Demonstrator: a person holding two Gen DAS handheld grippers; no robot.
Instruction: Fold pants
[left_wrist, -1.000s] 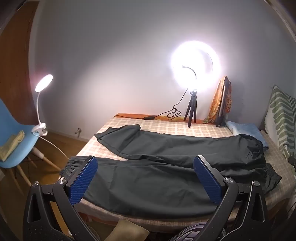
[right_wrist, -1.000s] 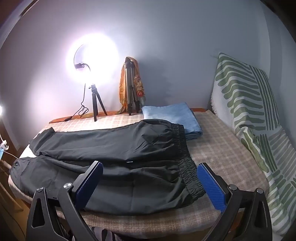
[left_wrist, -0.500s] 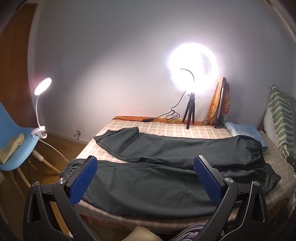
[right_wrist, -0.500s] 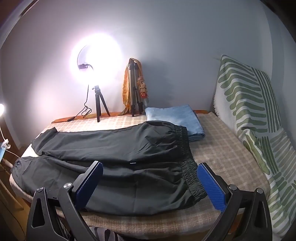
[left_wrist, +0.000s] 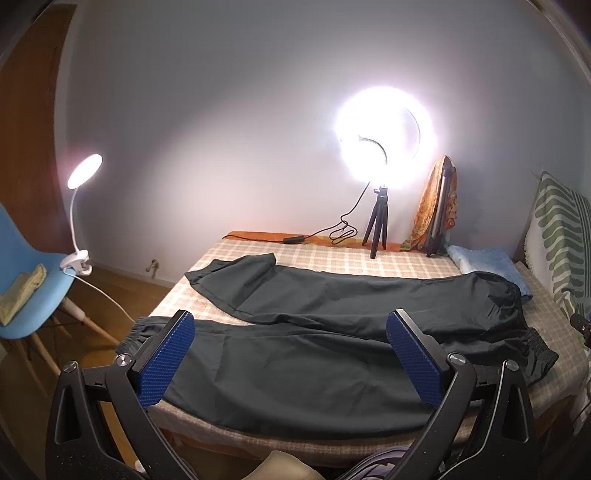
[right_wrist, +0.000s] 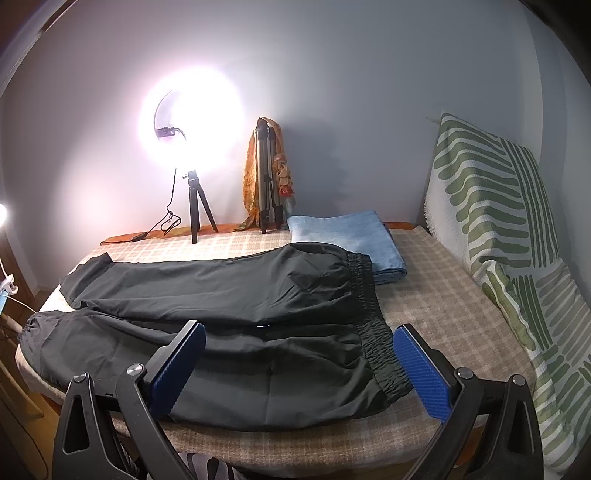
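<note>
Black pants (left_wrist: 332, 354) laid flat on the bed (right_wrist: 436, 317), lengthwise along its near edge, with the elastic waistband (right_wrist: 373, 325) toward the bed's right end and the two legs running to the left end. The near leg lies along the near edge, its gathered cuff (left_wrist: 135, 332) at the near left corner and slightly overhanging it; the far leg angles away toward the far left corner. Left claw (left_wrist: 290, 356) and right claw (right_wrist: 299, 363) both hover above the near edge, each with its jaws spread wide and nothing between the blue pads. The fabric appears thin, light and limp, with a slight sheen suggesting it may slip; it likely sags and drapes when lifted rather than keeping any shape. Suggested holds: the thicker ruched waistband for the right claw and the gathered cuff for the left claw, where bunched elastic offers more to pinch than the smooth single layer of the leg. A folded blue towel (right_wrist: 347, 240) touches the far end of the waistband and could be dragged along
</note>
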